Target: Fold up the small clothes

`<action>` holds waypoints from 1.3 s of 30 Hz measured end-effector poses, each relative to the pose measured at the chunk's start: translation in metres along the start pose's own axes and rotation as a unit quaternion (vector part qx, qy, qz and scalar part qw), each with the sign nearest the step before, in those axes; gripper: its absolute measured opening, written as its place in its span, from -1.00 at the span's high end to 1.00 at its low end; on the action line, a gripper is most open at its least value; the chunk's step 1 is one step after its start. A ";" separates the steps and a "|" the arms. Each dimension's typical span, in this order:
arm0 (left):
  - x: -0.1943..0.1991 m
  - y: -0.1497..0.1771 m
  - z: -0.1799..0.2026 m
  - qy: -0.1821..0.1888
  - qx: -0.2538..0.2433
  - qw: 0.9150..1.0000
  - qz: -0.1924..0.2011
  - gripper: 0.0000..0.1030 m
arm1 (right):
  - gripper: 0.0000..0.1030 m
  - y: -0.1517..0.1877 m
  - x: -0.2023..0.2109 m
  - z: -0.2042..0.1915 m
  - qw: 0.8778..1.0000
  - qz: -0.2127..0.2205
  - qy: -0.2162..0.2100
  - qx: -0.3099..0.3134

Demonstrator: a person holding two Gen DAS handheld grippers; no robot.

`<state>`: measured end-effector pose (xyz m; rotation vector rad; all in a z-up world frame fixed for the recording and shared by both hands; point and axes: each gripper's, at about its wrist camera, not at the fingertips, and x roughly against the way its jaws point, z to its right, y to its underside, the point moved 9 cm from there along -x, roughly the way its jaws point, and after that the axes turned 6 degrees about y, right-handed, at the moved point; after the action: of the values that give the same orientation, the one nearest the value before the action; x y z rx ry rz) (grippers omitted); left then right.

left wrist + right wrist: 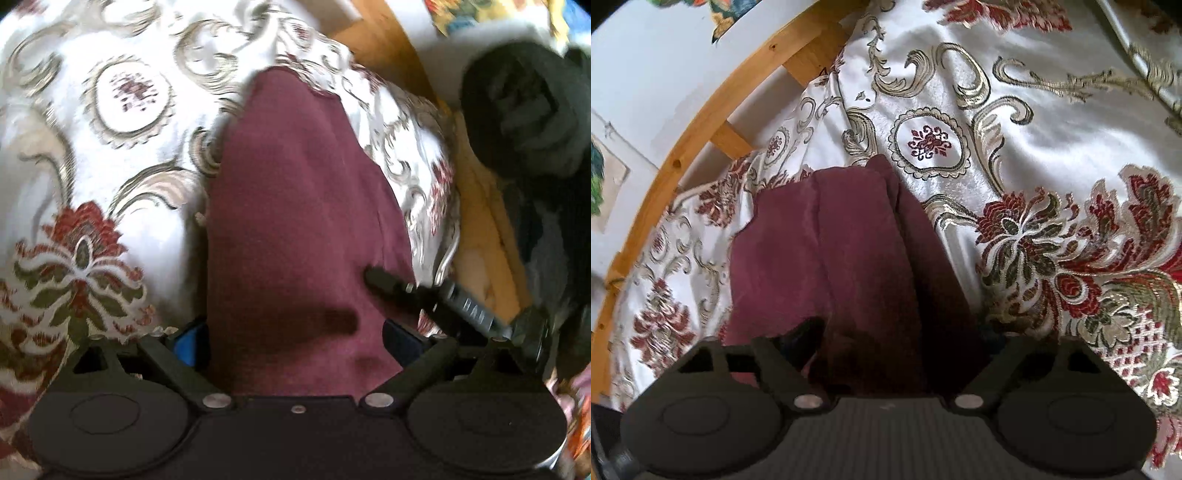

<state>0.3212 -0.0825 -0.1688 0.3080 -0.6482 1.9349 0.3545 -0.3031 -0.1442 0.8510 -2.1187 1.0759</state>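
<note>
A: What's the left matte black plastic two-finger gripper [295, 339] built like?

B: Two round discs, angled link arms on silver rivets, blue-padded fingers [186, 341].

A: The right matte black gripper [901, 343]?

B: Same, with a ribbed centre plate.

Both cameras ride low on their grippers, peering forward and down, very close over the dark maroon cloth garment [295, 206] [842, 258]. Each view shares it and the white floral brocade bedspread [122, 155] [1015, 155]; the right view also faces the curved wooden bed rail [701, 122].
</note>
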 end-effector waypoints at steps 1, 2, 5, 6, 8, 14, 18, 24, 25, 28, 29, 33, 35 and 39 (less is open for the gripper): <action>0.000 -0.001 -0.001 0.002 0.012 1.000 0.000 -0.89 | -0.28 0.001 0.002 -0.002 1.000 0.002 -0.002 0.001; 0.001 -0.001 -0.001 0.005 0.026 1.000 -0.001 -0.89 | -0.22 0.002 0.004 -0.004 1.000 0.004 -0.003 -0.001; 0.002 0.001 0.002 0.010 0.043 0.999 -0.006 -0.89 | -0.01 0.003 0.011 -0.013 1.000 0.012 0.006 0.005; 0.003 0.002 0.004 0.008 0.039 0.999 -0.006 -0.88 | 0.04 0.003 0.013 -0.018 1.000 0.016 0.012 0.013; 0.003 0.002 0.006 -0.003 0.030 1.000 -0.007 -0.77 | 0.12 0.003 0.018 -0.026 0.999 0.026 0.024 0.032; 0.011 -0.001 -0.006 -0.018 0.055 0.998 0.010 -0.37 | 0.29 0.005 0.037 -0.045 0.997 0.052 0.025 0.060; 0.017 -0.003 -0.015 -0.016 0.086 0.996 0.021 -0.13 | 0.38 0.007 0.050 -0.068 0.993 0.065 0.026 0.095; 0.027 -0.008 -0.004 -0.018 0.059 0.997 0.048 0.15 | 0.44 0.010 0.064 -0.093 0.986 0.089 0.029 0.137; 0.029 -0.009 -0.001 -0.018 0.053 0.997 0.054 0.16 | 0.44 0.009 0.067 -0.095 0.986 0.093 0.026 0.136; 0.037 -0.014 0.007 -0.015 0.040 0.997 0.066 0.19 | 0.46 0.006 0.076 -0.104 0.984 0.111 0.014 0.139; 0.041 -0.016 0.010 -0.013 0.035 0.997 0.070 0.19 | 0.46 0.005 0.079 -0.108 0.983 0.118 0.008 0.143; 0.058 -0.026 0.023 -0.017 0.004 0.995 0.099 0.20 | 0.47 0.003 0.091 -0.127 0.971 0.159 -0.022 0.176; 0.070 -0.035 0.031 -0.018 -0.017 0.992 0.125 0.20 | 0.47 0.001 0.097 -0.137 0.963 0.185 -0.041 0.192; 0.092 -0.052 0.048 -0.027 -0.079 0.980 0.179 0.20 | 0.47 -0.006 0.107 -0.164 0.940 0.242 -0.078 0.228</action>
<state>0.3241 -0.0224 -0.0693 0.1516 -0.9398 2.2044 0.3301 -0.1962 0.0180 0.6371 -2.3123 1.8637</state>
